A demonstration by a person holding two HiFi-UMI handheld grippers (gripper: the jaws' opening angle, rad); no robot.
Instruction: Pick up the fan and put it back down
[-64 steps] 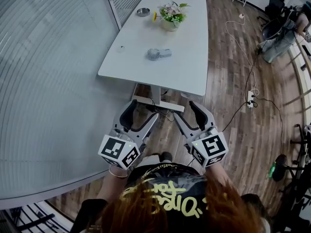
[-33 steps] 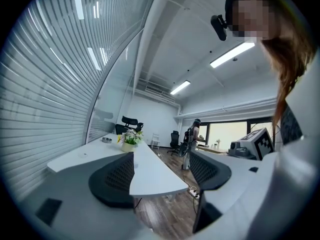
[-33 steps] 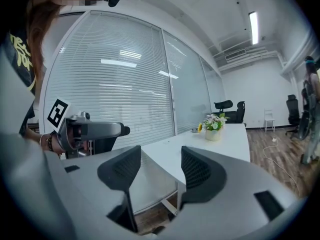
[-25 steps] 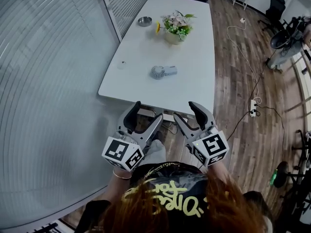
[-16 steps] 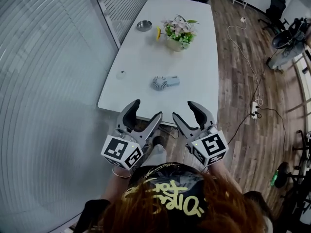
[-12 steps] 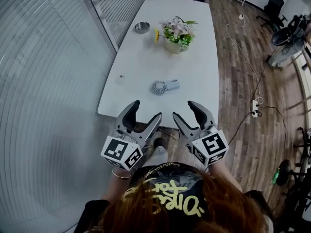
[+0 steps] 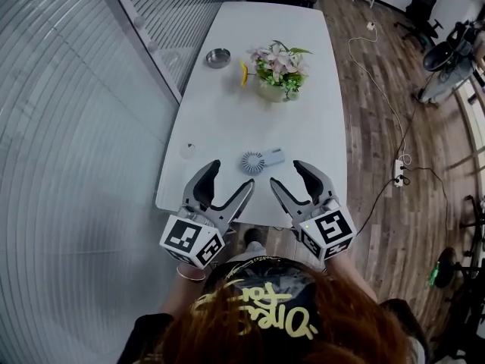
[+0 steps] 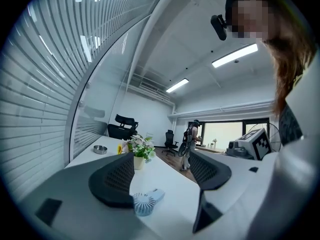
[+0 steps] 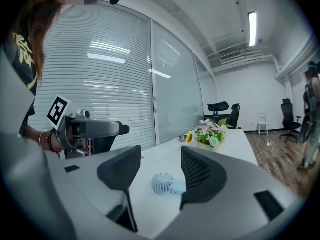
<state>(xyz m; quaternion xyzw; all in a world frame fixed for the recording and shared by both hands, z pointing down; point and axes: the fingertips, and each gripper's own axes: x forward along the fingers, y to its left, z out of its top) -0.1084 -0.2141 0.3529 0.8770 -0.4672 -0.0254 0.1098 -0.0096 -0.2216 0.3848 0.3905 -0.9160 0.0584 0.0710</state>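
A small pale blue hand fan lies flat on the white table, close to its near edge. Both grippers are held side by side just short of it, above the table's near edge. My left gripper is open with nothing between its jaws, and the fan shows low between them. The right gripper is also open and empty. In the right gripper view the fan lies between its two jaws, still apart from them.
A pot of flowers and a metal dish stand farther back on the table. A small clear object sits near the left edge. A blind-covered glass wall runs along the left. A cable and power strip lie on the wooden floor at the right.
The table and fan have come closer in the head view. Both grippers moved forward together, from over the floor to above the table's near edge, jaws unchanged.
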